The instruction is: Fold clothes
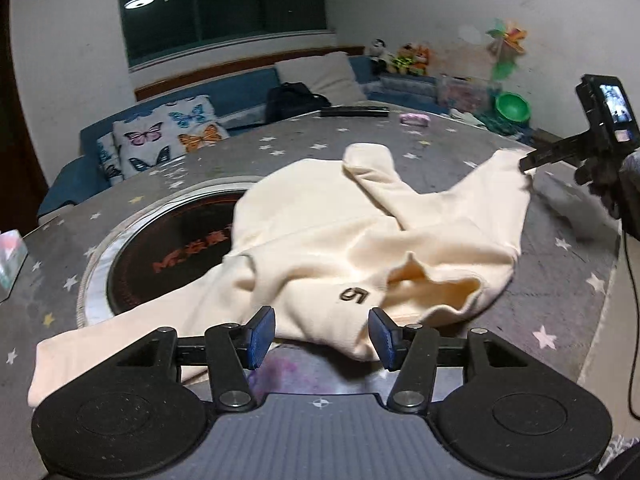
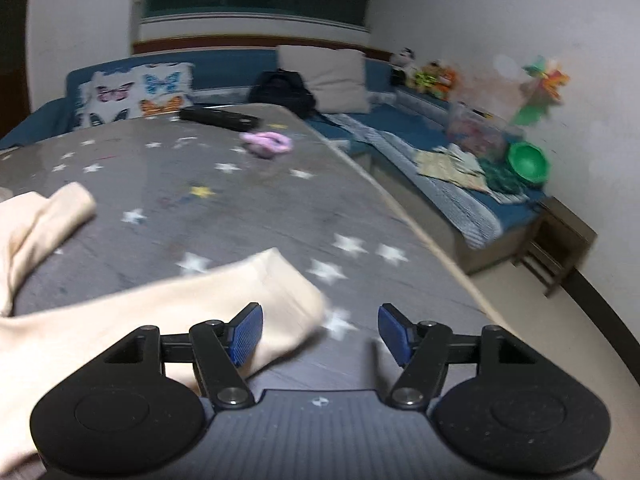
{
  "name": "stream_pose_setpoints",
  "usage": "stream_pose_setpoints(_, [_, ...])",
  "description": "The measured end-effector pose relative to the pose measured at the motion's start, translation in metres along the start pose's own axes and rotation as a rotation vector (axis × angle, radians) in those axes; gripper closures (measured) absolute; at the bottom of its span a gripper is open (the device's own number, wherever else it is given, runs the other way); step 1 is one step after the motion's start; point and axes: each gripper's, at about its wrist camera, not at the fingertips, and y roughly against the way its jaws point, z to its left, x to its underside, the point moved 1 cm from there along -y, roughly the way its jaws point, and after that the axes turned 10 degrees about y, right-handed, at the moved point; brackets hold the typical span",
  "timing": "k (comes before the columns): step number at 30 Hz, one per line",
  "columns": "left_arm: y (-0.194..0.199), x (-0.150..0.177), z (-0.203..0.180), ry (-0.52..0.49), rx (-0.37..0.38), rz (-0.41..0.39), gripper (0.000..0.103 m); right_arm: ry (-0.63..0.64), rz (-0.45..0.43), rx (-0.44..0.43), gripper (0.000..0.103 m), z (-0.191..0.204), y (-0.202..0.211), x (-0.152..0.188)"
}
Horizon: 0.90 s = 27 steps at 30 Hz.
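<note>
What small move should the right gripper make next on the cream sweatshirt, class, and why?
Probably slide the right gripper a little left and close on the sleeve end. Its jaws stand open, holding nothing, and the cuff lies only by its left finger. The cream sweatshirt lies rumpled and unfolded on the table, so a sleeve needs gripping.

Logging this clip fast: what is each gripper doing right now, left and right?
Left gripper: open, holding nothing, at the near edge of the cream sweatshirt.
Right gripper: open, holding nothing, beside a cream sleeve cuff.
</note>
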Motion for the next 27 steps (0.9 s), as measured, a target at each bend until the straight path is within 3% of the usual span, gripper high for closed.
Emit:
stream_pose_setpoints(4, [0.0, 0.001, -0.004, -0.04, 0.018, 0.002, 0.048, -0.038, -0.003, -0.03, 0.038, -0.022, 0.024, 0.013])
stream_pose_setpoints(9, [-0.005, 0.003, -0.011, -0.093, 0.03, 0.001, 0.052, 0.023, -0.06, -0.23, 0.04, -0.001, 0.061, 0.011])
stream_pose_setpoints(12, [-0.012, 0.005, -0.013, -0.108, 0.026, 0.016, 0.063, 0.092, -0.102, -0.383, 0.04, 0.026, 0.081, 0.007])
stream_pose_setpoints(16, [-0.02, 0.008, -0.011, -0.097, 0.001, 0.024, 0.097, 0.221, -0.131, -0.586, 0.045, 0.069, 0.105, 0.005])
stream_pose_setpoints(17, [-0.02, 0.008, -0.01, -0.088, -0.01, 0.022, 0.099, 0.256, -0.136, -0.633, 0.045, 0.081, 0.111, 0.006])
stream_pose_setpoints(21, [0.002, 0.008, -0.009, -0.073, -0.019, -0.034, 0.1, 0.401, -0.134, -0.766, 0.045, 0.125, 0.131, 0.014])
stream_pose_setpoints(27, [0.025, 0.015, -0.01, -0.108, -0.017, -0.04, 0.1, 0.638, -0.142, -0.835, 0.046, 0.187, 0.153, 0.038])
